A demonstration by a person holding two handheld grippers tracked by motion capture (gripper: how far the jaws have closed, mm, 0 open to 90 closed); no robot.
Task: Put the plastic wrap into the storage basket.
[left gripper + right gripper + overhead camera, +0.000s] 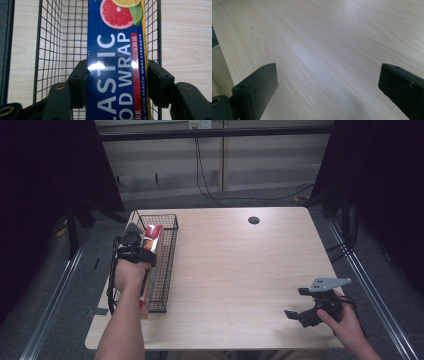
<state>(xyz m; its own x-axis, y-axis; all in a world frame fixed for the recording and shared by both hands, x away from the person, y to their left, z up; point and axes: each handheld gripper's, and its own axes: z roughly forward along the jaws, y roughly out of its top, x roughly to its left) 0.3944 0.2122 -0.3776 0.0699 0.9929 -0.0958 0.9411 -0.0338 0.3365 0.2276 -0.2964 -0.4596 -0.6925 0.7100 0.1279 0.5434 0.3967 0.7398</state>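
Gripping Plastic Wrap Over the Wire Basket

High view: left gripper (141,241) clamps the plastic wrap box (152,239) above the wire basket (167,265); right gripper (298,303) rests well right of it.

Left gripper view: both jaws squeeze the box over the basket.

Right gripper view: jaws spread wide, holding nothing, over the table (324,45).

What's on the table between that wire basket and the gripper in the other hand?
Nothing: in the high view, bare wood stretches from the wire basket to the right gripper. The small dark hole sits farther back, off that line.
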